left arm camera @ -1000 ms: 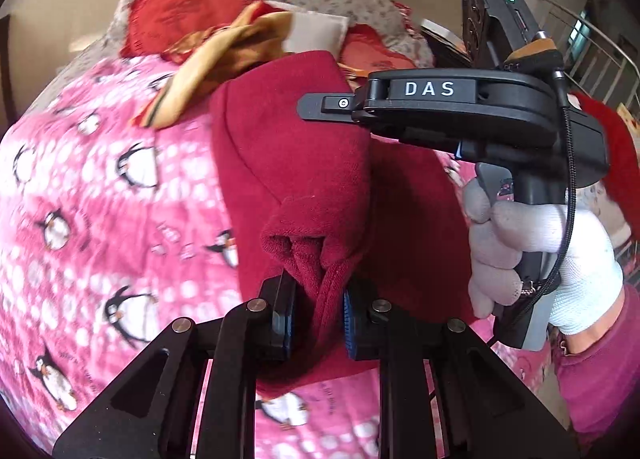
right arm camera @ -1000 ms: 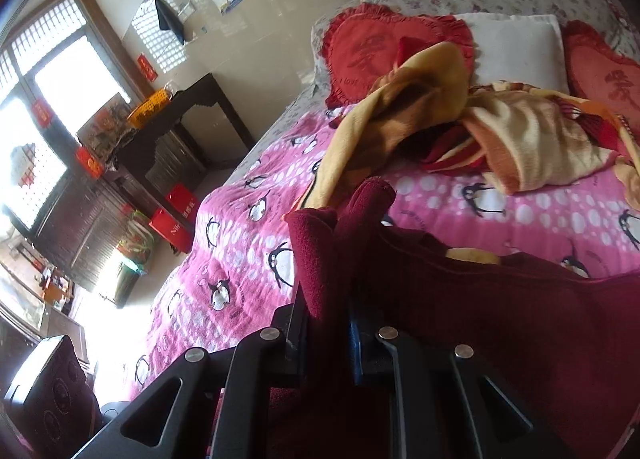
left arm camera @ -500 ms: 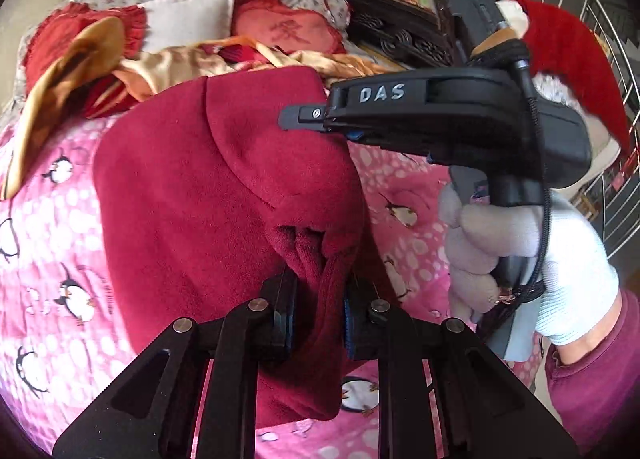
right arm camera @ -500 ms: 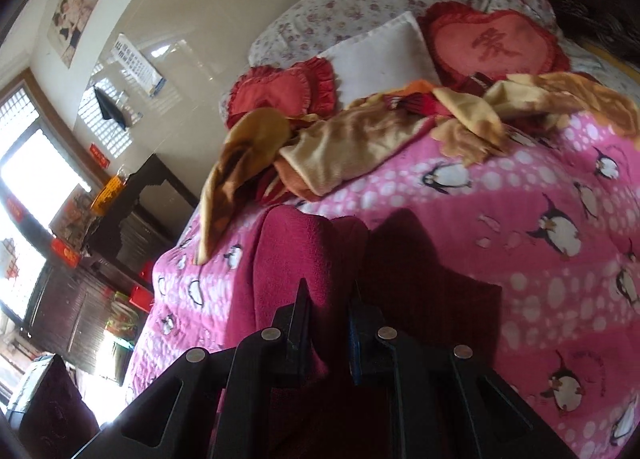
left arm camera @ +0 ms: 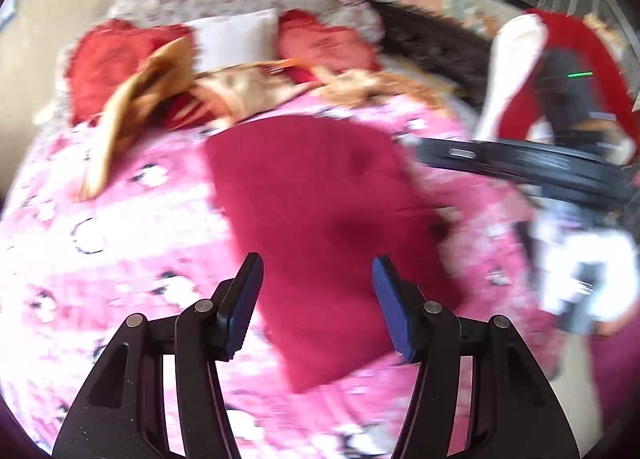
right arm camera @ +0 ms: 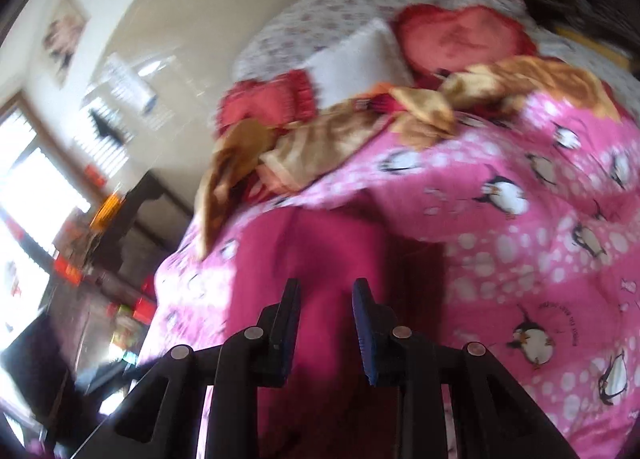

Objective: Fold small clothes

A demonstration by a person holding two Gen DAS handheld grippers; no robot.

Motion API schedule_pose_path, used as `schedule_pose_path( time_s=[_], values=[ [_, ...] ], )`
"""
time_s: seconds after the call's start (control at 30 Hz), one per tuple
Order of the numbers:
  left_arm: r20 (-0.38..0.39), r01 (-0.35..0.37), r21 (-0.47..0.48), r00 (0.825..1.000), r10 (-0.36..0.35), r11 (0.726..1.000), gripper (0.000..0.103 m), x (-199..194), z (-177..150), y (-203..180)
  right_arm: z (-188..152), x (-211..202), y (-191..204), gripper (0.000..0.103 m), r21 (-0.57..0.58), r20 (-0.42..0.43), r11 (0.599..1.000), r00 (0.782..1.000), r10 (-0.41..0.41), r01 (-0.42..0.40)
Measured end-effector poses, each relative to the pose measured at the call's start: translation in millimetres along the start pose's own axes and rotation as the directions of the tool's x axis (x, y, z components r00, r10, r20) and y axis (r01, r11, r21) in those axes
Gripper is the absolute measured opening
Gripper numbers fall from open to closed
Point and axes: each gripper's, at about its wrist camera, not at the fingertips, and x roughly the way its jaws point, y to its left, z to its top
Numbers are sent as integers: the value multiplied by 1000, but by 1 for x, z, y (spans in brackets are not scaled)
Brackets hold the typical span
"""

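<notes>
1 dark red garment (left arm camera: 320, 227) flat on bedspread (left arm camera: 120, 219) | 2 hand-held grippers: left hand-held gripper (left arm camera: 318, 299) spread, right hand-held gripper (right arm camera: 326, 323) spread

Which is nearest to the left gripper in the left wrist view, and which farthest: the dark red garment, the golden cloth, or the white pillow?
From the left gripper, nearest first:
1. Dark red garment, flat on the penguin bedspread just ahead of the open fingers.
2. Golden cloth, crumpled beyond it, toward the left.
3. White pillow, at the head of the bed.
</notes>
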Motion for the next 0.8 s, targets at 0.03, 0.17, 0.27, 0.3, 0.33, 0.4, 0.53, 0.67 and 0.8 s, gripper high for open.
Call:
schedule_pose_path(
  time_s=[0.03, 0.17, 0.27, 0.3, 0.33, 0.4, 0.53, 0.67, 0.8],
  values=[
    [-18, -32, -12, 999, 32, 999, 57, 6, -4, 3, -5, 1, 15, 25, -51, -20, 998, 1000, 22, -23],
    [-95, -45, -38, 995, 41, 998, 57, 34, -26, 5, -35, 17, 53, 25, -202, -116, 979, 993, -6, -17],
    [-148, -25, -40, 989, 18, 999, 57, 53, -45, -1, -68, 29, 34, 19, -211, -180, 975, 978, -106, 67],
    [-153, -18, -37, 988, 12, 999, 57, 55, -51, -3, -77, 31, 24, 17, -198, -189, 976, 973, -132, 94],
    [-147, -21, -30, 989, 16, 999, 57, 55, -55, -5, -86, 33, 16, 11, -194, -199, 974, 967, -156, 117],
    [-134, -30, -18, 991, 28, 999, 57, 52, -54, -8, -101, 36, 3, 8, -179, -229, 977, 961, -153, 113],
    [-89, -28, -41, 996, 24, 999, 57, 39, -40, -5, -91, 15, 8, 12, -148, -183, 986, 978, -100, 73],
    [-54, -49, -50, 997, 47, 998, 57, 43, -26, -9, -56, -4, 14, 44, -130, -34, 985, 992, -119, 114],
    [-71, -68, -60, 995, 64, 996, 57, 54, -20, -13, -25, 22, 1, 49, -87, 0, 964, 968, -252, 251]
  ],
)
